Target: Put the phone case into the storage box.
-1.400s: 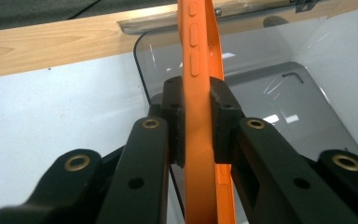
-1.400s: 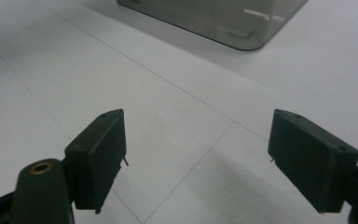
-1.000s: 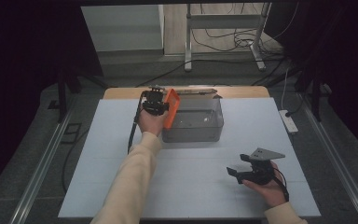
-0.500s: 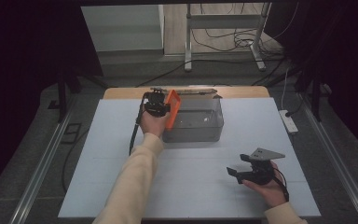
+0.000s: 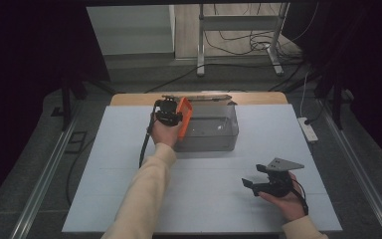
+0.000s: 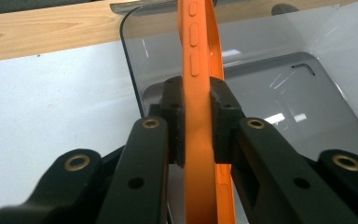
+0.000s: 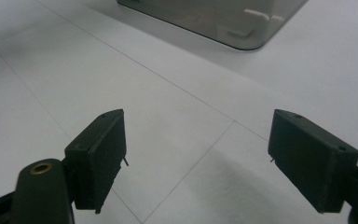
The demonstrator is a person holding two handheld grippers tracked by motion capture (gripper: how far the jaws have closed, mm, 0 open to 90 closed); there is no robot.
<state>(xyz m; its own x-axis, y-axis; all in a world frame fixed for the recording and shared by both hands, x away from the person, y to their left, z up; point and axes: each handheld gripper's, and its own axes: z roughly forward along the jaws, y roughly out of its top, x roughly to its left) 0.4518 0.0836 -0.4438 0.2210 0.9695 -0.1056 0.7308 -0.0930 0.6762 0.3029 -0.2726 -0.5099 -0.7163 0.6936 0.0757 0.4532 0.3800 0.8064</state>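
My left gripper [image 5: 171,115] is shut on an orange phone case [image 5: 184,117], held on edge over the left rim of a clear grey plastic box [image 5: 210,132]. In the left gripper view the orange phone case [image 6: 199,74] stands upright between the two black pads [image 6: 175,116], with its side buttons showing, above the box's smoky wall [image 6: 261,51]. My right gripper [image 5: 251,184] rests low at the front right of the white table top [image 5: 104,164], open, nothing between its fingers [image 7: 98,156]. A corner of the box [image 7: 233,23] shows beyond them.
A wooden strip [image 5: 129,98] runs along the table's far edge behind the box. A white power strip [image 5: 308,130] lies off the table's right edge. Metal rails flank the table, and cables trail on the floor beyond.
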